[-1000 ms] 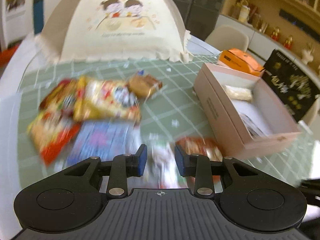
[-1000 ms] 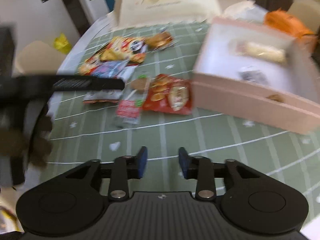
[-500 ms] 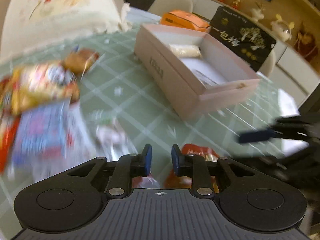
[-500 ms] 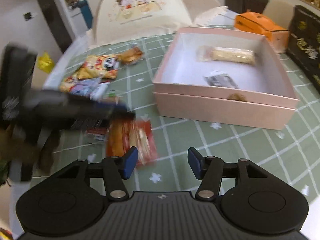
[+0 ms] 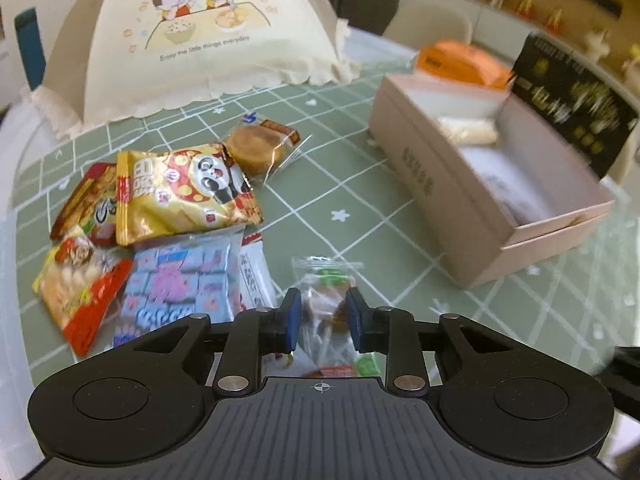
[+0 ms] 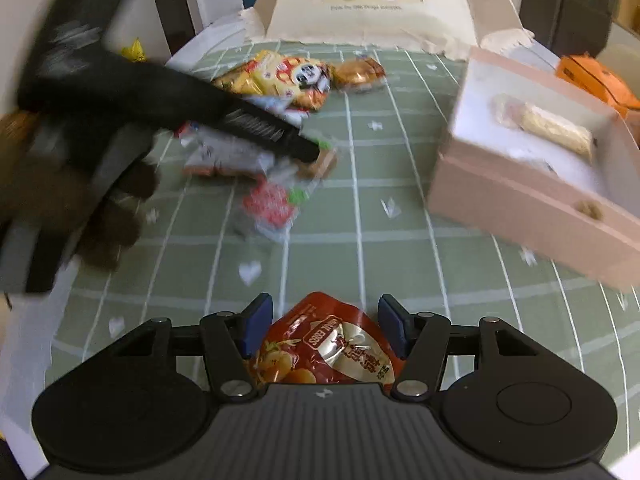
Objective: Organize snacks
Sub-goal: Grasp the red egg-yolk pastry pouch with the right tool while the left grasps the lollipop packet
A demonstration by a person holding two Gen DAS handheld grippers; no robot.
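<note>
My left gripper (image 5: 323, 316) hangs low over a clear-wrapped snack packet (image 5: 326, 300) on the green tablecloth. Its jaws are opening, with the packet between the pads and not pinched. My right gripper (image 6: 326, 326) straddles a red foil snack bag (image 6: 324, 348); its jaws are opening too, and the bag lies between them. The pink open box (image 5: 424, 176) stands to the right and holds a pale bar packet (image 5: 468, 130). A pile of snacks lies at left: a gold panda bag (image 5: 188, 188), a wrapped round cake (image 5: 256, 148) and a blue packet (image 5: 176, 292).
A cream food-cover tent (image 5: 200, 40) with a cartoon print fills the back of the table. An orange box (image 5: 460, 56) and a black box (image 5: 572, 100) stand behind the pink box. In the right wrist view a hand (image 6: 60, 200) holds the blurred left gripper (image 6: 312, 154).
The left view swung right, then back to the snack pile; its jaws narrowed, then widened around the clear packet. The right gripper came over the red bag, and its jaws spread wider.
</note>
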